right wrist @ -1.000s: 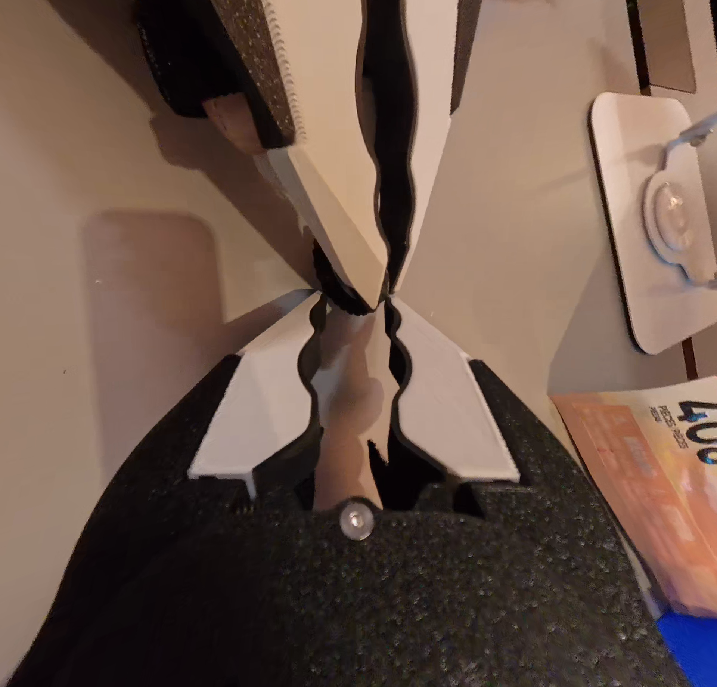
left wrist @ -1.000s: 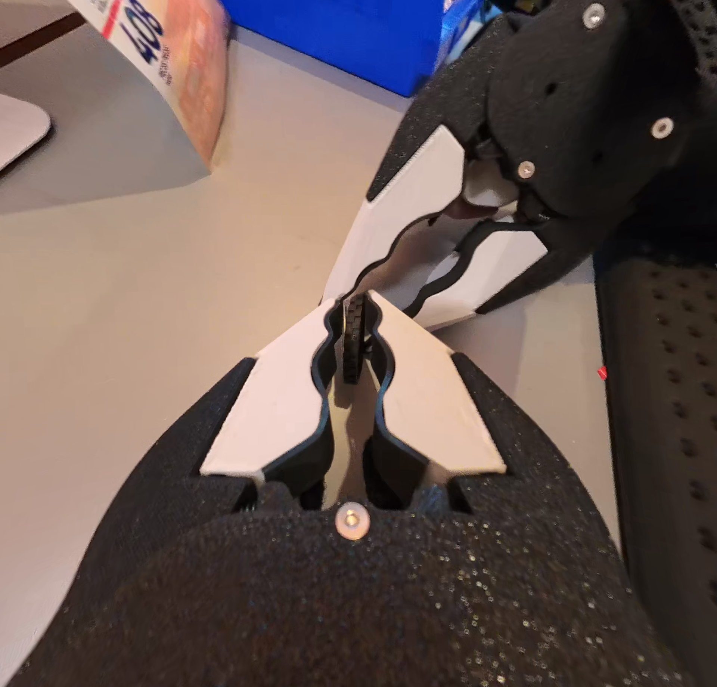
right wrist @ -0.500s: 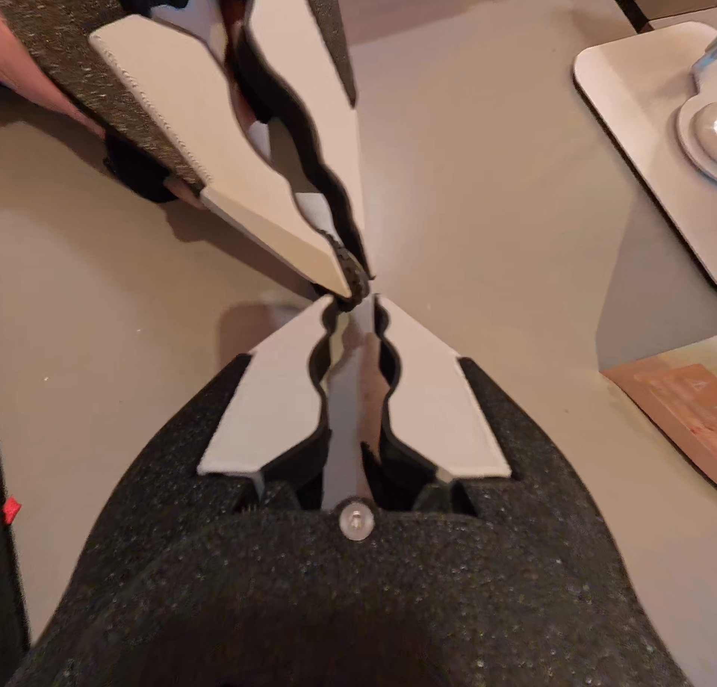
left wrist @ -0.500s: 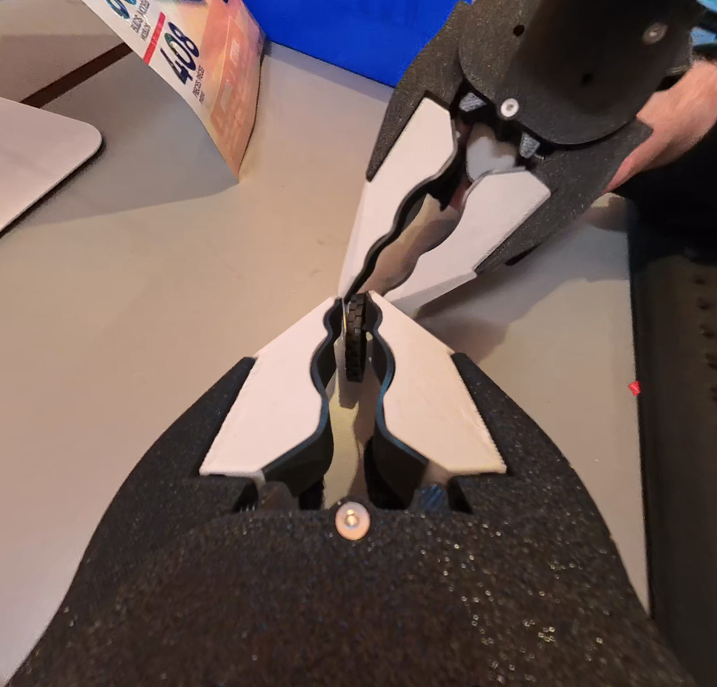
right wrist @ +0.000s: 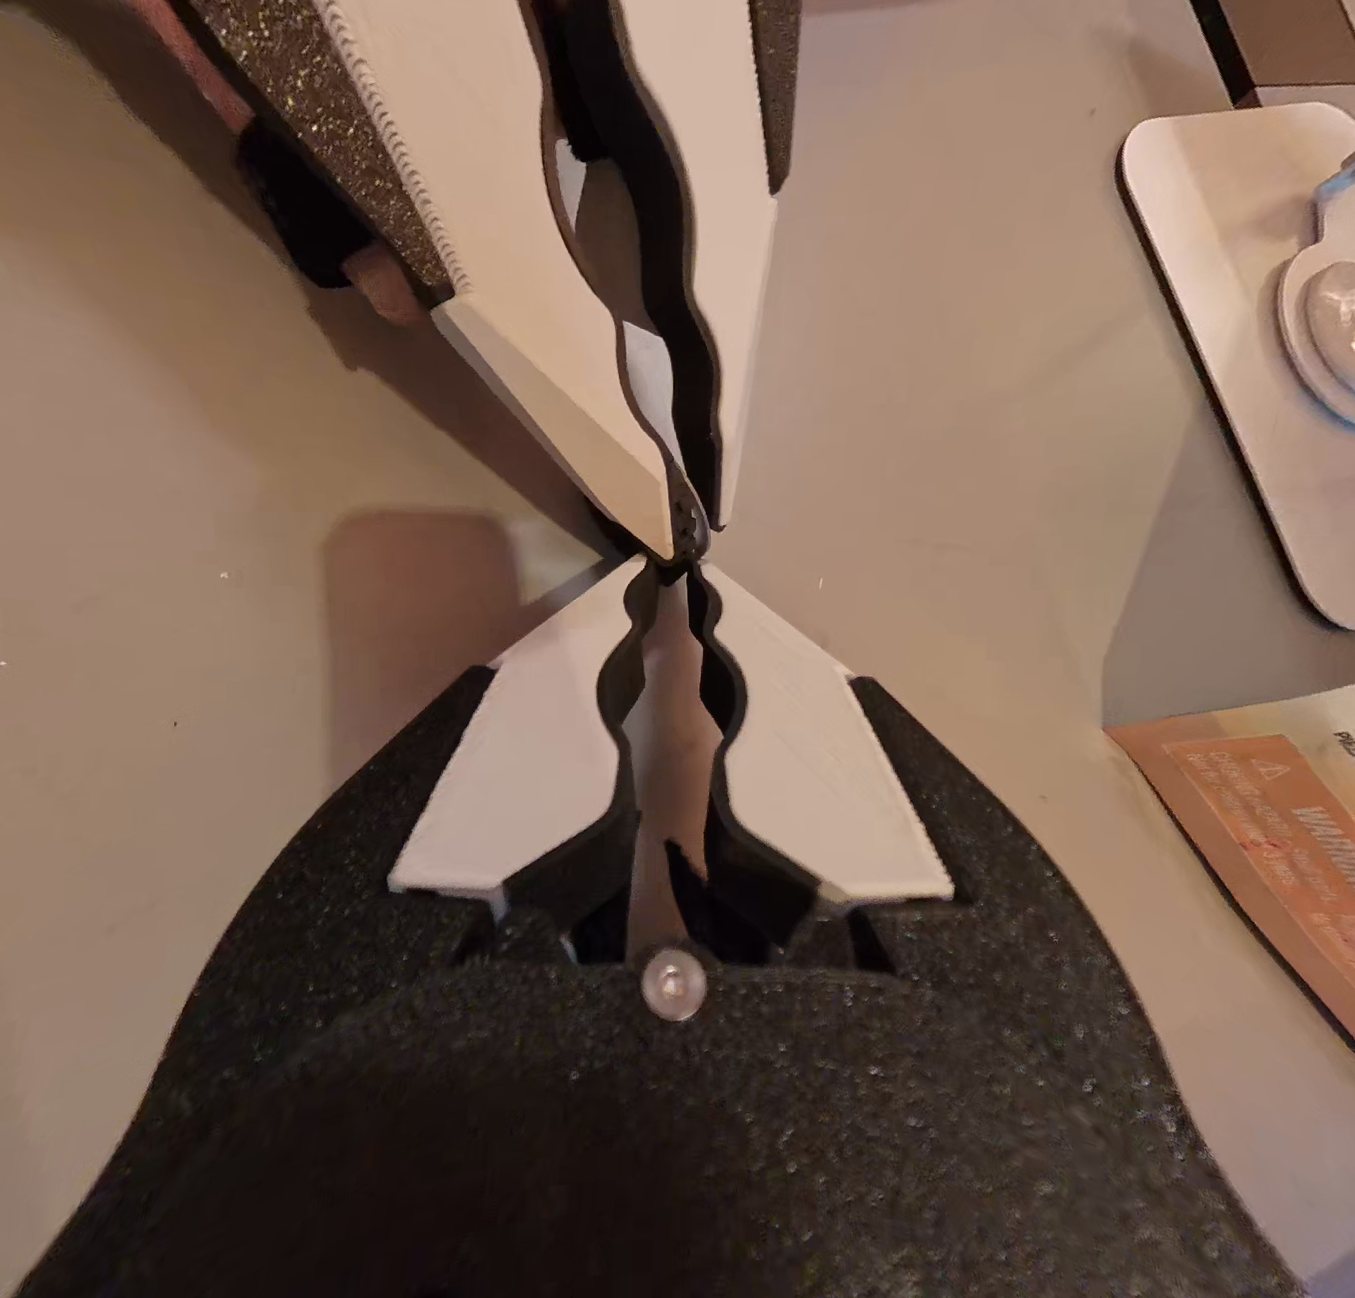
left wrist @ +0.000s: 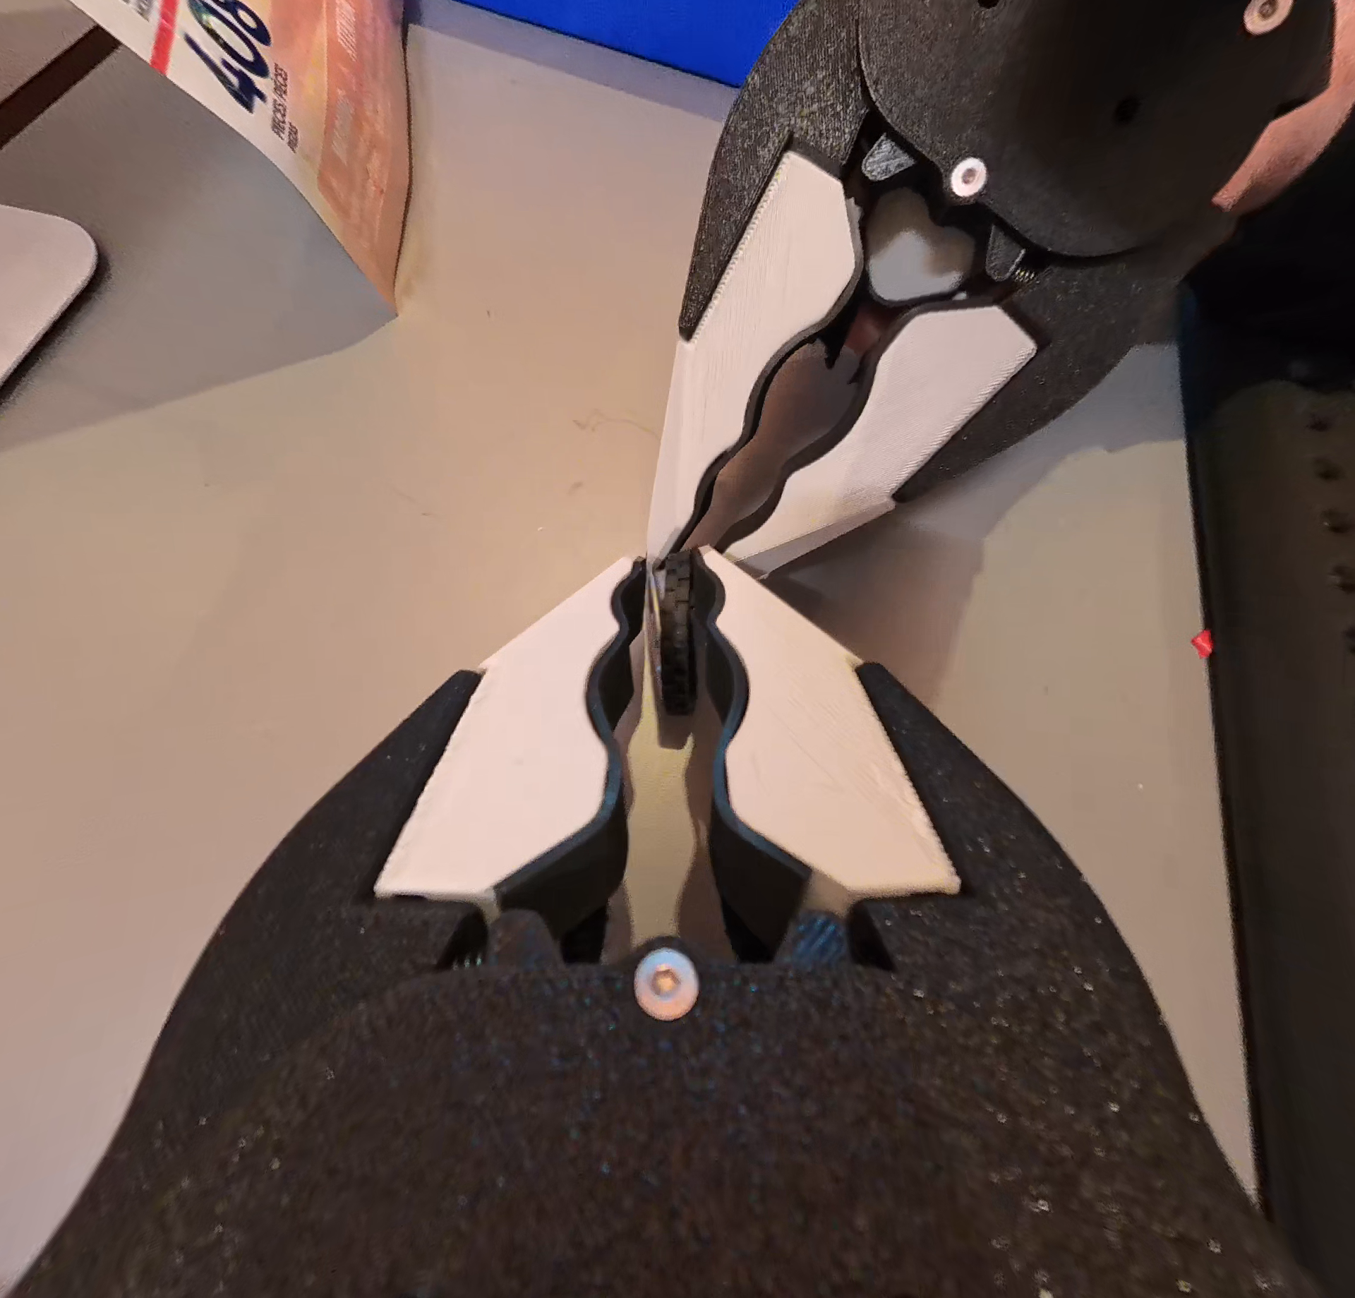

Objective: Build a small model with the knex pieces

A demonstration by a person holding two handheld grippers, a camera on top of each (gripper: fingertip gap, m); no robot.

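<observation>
1. Wheel: a small black toothed wheel (left wrist: 676,636) sits edge-on between the tips of the left gripper (left wrist: 671,566), whose jaws are drawn narrow and clamp its flat faces above the grey table (left wrist: 293,566).
2. The right gripper (right wrist: 671,573) meets it tip to tip; its jaws are nearly together, and whether they pinch anything I cannot tell.
3. The wheel looks light and stiff, its tread giving some grip; being thin, it seems best taken by the flat faces, and it could twist out if pinched at the rim.
4. Nearby: an orange printed box (left wrist: 344,126), a blue bin (left wrist: 586,9), a white stand base (right wrist: 1210,309).
</observation>
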